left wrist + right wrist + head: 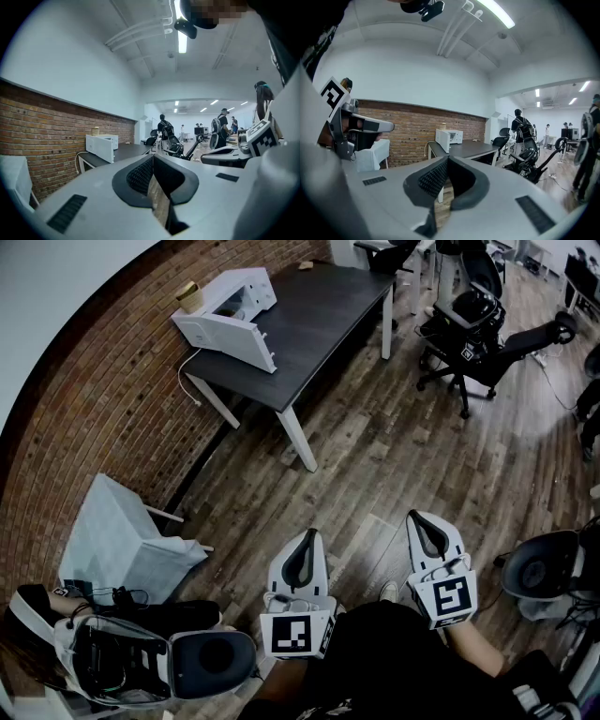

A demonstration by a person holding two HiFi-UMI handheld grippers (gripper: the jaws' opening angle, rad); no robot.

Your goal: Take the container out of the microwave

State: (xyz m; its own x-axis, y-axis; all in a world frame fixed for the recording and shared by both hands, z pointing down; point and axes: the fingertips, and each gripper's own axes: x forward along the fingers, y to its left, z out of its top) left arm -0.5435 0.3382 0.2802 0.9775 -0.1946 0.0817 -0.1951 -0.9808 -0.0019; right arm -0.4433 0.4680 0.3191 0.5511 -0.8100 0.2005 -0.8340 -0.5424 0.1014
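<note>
A white microwave (230,310) stands on the far left end of a dark table (319,315), its door swung open toward me. A tan cup-like object (190,294) sits on top of it. What is inside the microwave is too small to make out. My left gripper (307,532) and right gripper (417,515) are held low over the wooden floor, far from the table, both shut with nothing between the jaws. The left gripper view shows the microwave (101,146) beyond its closed jaws (153,157). The right gripper view shows the microwave (449,137) beyond its closed jaws (447,158).
A brick wall (103,418) runs along the left. A white cloth-covered stand (122,540) and a grey chair with gear on it (141,657) sit at my left. Black office chairs (478,334) stand right of the table. People (222,126) stand far back.
</note>
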